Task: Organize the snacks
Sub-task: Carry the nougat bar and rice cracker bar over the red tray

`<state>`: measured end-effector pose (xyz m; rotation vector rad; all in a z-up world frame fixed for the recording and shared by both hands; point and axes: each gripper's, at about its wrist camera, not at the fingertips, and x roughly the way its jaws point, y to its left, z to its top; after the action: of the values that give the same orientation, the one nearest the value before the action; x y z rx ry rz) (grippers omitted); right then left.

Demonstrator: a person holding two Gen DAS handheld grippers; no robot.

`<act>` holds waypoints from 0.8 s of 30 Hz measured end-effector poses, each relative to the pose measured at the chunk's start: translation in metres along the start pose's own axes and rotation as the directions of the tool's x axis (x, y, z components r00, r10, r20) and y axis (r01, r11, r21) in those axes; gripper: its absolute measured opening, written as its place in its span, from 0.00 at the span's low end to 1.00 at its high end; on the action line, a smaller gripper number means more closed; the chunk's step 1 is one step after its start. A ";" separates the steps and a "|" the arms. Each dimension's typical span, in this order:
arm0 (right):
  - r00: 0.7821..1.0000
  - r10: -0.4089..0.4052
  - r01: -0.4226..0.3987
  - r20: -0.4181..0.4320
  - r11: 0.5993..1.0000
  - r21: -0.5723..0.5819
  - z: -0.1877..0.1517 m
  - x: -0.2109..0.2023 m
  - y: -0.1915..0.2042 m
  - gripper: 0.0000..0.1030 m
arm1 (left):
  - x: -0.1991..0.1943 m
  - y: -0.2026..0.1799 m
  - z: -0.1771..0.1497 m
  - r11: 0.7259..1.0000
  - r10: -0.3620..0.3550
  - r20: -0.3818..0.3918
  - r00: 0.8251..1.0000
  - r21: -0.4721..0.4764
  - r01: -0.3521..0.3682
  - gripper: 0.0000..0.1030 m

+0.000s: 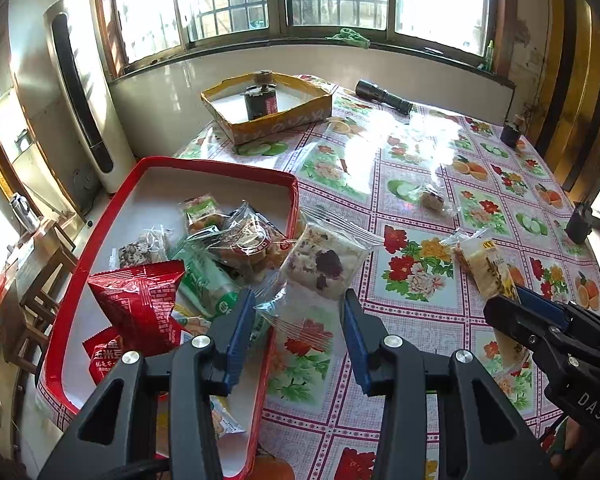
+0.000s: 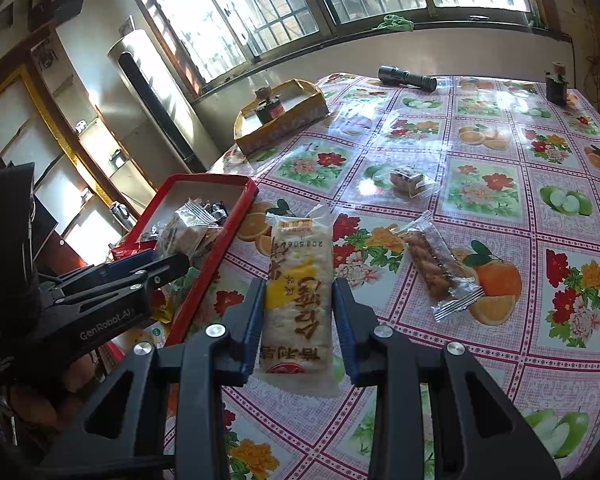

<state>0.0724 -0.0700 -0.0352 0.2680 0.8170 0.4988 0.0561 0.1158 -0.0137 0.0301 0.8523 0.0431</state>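
Observation:
My left gripper (image 1: pixel 298 300) is shut on a clear packet of white cake with dark dried petals (image 1: pixel 320 264), held over the right rim of the red tray (image 1: pixel 100 240). In the tray lie several snacks, among them a red packet (image 1: pixel 140 304) and a green one (image 1: pixel 204 280). My right gripper (image 2: pixel 300 284) is shut on a long white and yellow rice cracker packet (image 2: pixel 300 280), lifted off the flowered tablecloth (image 2: pixel 500 360). In the right wrist view the left gripper (image 2: pixel 176 262) hangs at the tray's edge (image 2: pixel 204 272). A twisted pastry packet (image 2: pixel 436 264) and a small clear packet (image 2: pixel 408 178) lie loose on the cloth.
At the far side stand a yellow cardboard box (image 1: pixel 276 124) with a dark jar (image 1: pixel 260 102) in it, a black flashlight (image 1: pixel 384 96) and two small dark jars (image 1: pixel 510 132). A tall white air conditioner (image 1: pixel 80 92) stands left of the table, under the window.

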 end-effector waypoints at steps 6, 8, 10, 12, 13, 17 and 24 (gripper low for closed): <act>1.000 0.015 -0.016 -0.013 0.999 -0.032 0.002 0.007 0.017 0.35 | -0.002 0.014 -0.002 1.000 0.015 0.006 1.000 -0.026 -0.015 0.42; 1.000 0.020 -0.021 -0.018 0.999 -0.044 0.004 0.010 0.023 0.35 | -0.002 0.019 -0.002 0.999 0.021 0.009 1.000 -0.036 -0.020 0.42; 0.999 0.025 -0.026 -0.022 0.998 -0.057 0.005 0.013 0.029 0.35 | -0.002 0.026 -0.002 0.998 0.026 0.009 1.000 -0.050 -0.025 0.42; 0.999 0.031 -0.033 -0.027 0.997 -0.070 0.007 0.017 0.035 0.35 | -0.001 0.032 -0.002 0.998 0.030 0.008 1.000 -0.062 -0.030 0.42; 0.999 0.034 -0.036 -0.029 0.996 -0.076 0.008 0.019 0.038 0.35 | 0.000 0.036 -0.002 0.997 0.033 0.007 0.999 -0.068 -0.032 0.42; 0.998 0.047 -0.051 -0.037 0.994 -0.098 0.013 0.027 0.051 0.35 | 0.003 0.047 -0.001 0.995 0.043 0.002 0.999 -0.088 -0.042 0.42; 0.996 0.064 -0.071 -0.054 0.989 -0.126 0.024 0.050 0.071 0.35 | 0.008 0.074 0.003 0.989 0.050 0.001 0.999 -0.142 -0.050 0.42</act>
<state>0.0968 0.0154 -0.0213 0.1656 0.8229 0.6212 0.0615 0.1906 -0.0143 -0.0819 0.8425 0.1506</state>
